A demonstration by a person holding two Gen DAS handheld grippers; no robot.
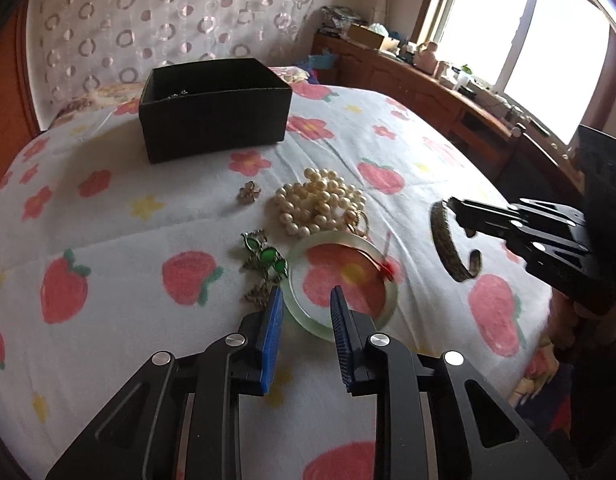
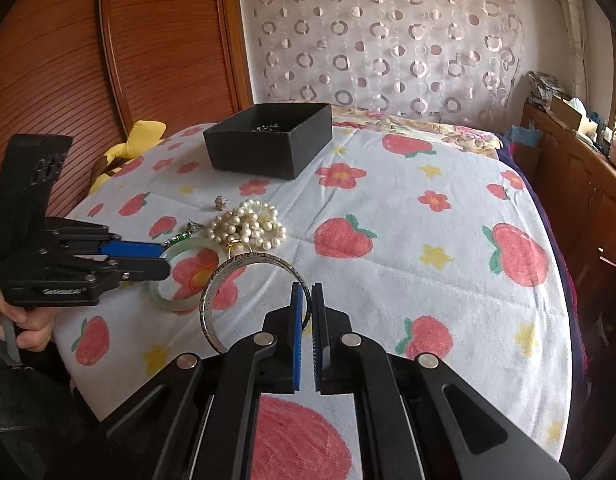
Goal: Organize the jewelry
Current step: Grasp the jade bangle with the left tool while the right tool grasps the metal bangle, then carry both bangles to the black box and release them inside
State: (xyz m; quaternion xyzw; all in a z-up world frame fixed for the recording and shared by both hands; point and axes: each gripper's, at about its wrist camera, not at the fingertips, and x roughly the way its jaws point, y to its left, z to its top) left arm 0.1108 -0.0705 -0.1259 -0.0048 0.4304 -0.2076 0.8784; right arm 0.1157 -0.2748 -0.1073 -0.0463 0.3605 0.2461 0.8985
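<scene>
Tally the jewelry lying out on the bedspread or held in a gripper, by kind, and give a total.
Bangles: 2, a pale green bangle and a metal cuff bangle held in the right gripper.
Pearl strands: 1, the heaped pearl strand.
Green-stone pieces: 1, a tangled green-stone cluster; how many pieces it holds is unclear.
Small flower pieces: 1, a flower brooch.
Total: 5.

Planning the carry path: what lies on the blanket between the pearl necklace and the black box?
Left wrist view: between the pearl necklace and the black box only bare printed blanket; a small flower-shaped piece sits just left of that line.
</scene>
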